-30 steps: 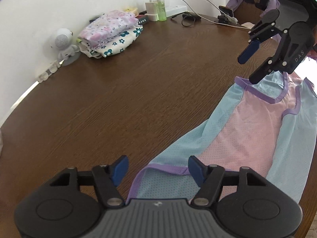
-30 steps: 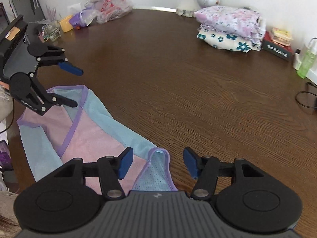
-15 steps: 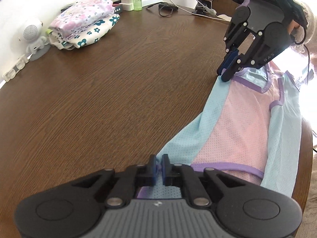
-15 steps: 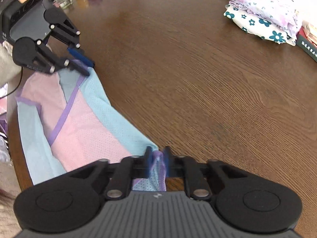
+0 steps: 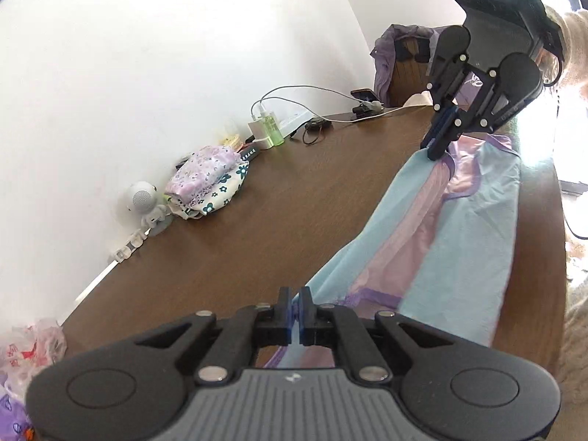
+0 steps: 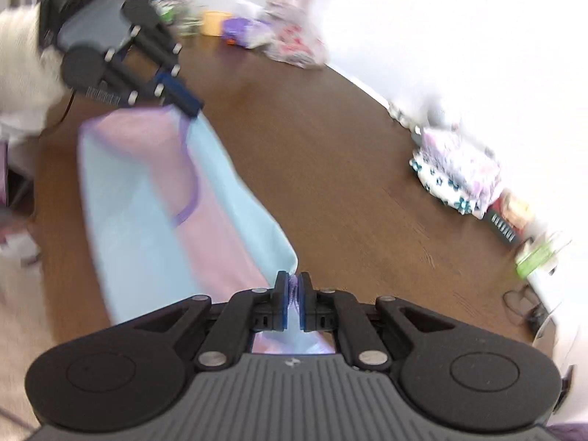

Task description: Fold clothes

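A light blue and pink garment [image 5: 459,235] with purple trim hangs stretched between my two grippers above the brown table [image 5: 286,198]. In the left wrist view my left gripper [image 5: 296,299] is shut on one purple-edged corner, and the right gripper [image 5: 439,147] pinches the far corner. In the blurred right wrist view my right gripper [image 6: 293,290] is shut on a bunched purple edge of the garment [image 6: 154,198], while the left gripper [image 6: 187,104] grips the far end.
A stack of folded floral clothes [image 5: 209,180] lies by the wall, beside a small white robot figure [image 5: 145,202]. A charger, green bottle [image 5: 272,128], cables and a phone [image 5: 364,97] sit at the far edge. A chair [image 5: 400,62] with purple cloth stands behind. Plastic bags [image 5: 29,341] lie at left.
Both grippers went from open to shut on the garment's corners, then lifted and swung sideways, pulling the garment taut off the table. Both views have rolled.
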Motion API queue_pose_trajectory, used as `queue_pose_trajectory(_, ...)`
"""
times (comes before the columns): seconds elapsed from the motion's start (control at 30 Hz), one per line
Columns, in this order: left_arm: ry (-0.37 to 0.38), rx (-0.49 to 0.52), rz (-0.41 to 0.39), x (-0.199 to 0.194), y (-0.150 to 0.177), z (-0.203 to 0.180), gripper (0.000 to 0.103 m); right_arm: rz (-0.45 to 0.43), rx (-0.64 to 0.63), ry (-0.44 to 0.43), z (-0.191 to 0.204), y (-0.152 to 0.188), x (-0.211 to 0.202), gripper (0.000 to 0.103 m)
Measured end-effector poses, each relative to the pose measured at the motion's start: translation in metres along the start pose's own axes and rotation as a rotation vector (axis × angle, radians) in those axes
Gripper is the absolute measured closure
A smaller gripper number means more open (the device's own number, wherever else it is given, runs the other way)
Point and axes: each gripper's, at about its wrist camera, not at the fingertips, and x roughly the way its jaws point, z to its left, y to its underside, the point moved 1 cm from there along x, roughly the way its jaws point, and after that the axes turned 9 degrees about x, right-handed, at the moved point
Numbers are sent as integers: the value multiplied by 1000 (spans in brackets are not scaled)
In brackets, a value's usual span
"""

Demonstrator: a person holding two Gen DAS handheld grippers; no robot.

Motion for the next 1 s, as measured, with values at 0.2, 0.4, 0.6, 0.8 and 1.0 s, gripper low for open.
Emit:
queue_pose_trajectory(0.2,31,-99,87,-1,21,-40,95,33,28,-34,46,45,3,96)
queue_pose_trajectory(0.4,8,-328,16,-15,20,-7,71,-76,255,-63,24,44,-16,76)
queue_pose_trajectory(0.6,-64,-482,167,1,35,15,69,-115,433,-112,8,47,-2,76)
queue_pose_trajectory(0.8,-168,-783,270,-6,76,61,69,-98,509,-78,8,56,11,73)
queue_pose_trajectory(1.0,-160,-959,291,6,99,88,86,-83,518,-48,17,61,18,69)
